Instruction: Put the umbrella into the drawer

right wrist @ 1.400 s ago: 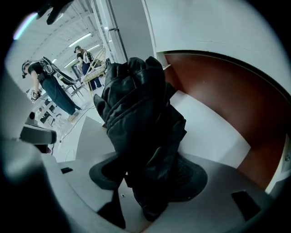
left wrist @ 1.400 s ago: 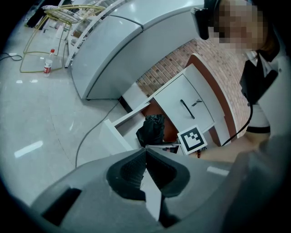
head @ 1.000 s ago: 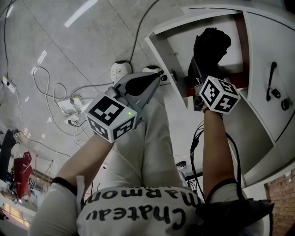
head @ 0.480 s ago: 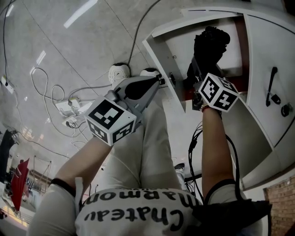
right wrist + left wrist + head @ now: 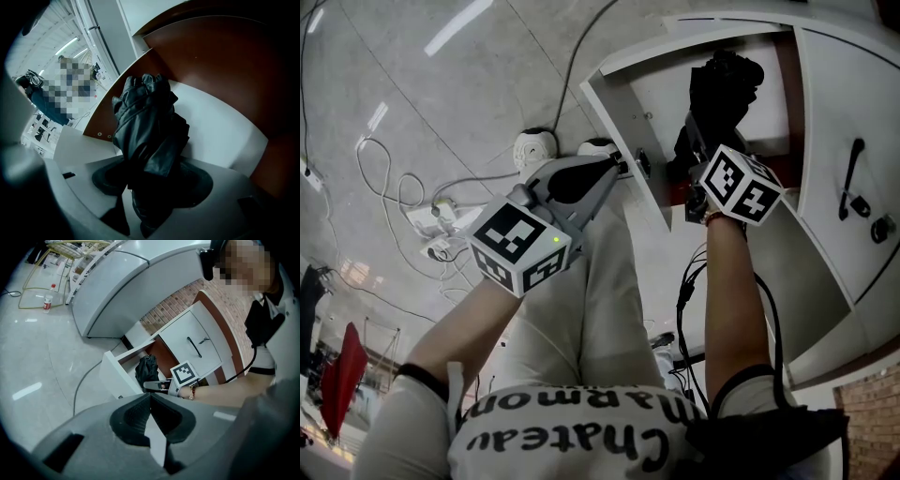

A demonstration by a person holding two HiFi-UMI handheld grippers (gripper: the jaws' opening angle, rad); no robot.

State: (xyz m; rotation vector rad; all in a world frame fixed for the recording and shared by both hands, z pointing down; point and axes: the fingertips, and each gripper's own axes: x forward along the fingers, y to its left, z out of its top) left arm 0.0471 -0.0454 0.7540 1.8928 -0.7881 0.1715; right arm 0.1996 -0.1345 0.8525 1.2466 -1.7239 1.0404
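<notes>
Even indoor light, glare streaks on glossy floor (image 5: 403, 66), fisheye-bent dark corners, umbrella (image 5: 145, 131) possibly underexposed

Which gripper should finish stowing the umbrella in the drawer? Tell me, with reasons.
Right. The right gripper is shut on the black umbrella, which hangs inside the open drawer. The left gripper is shut on nothing and sits outside the drawer, by its front panel.

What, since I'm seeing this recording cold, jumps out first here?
The black folded umbrella stands out, clamped in the right gripper and pointing down into the open white drawer at the upper right of the head view. The left gripper, jaws together and empty, hangs above the person's legs, with a white power strip on the floor to its left.
</notes>
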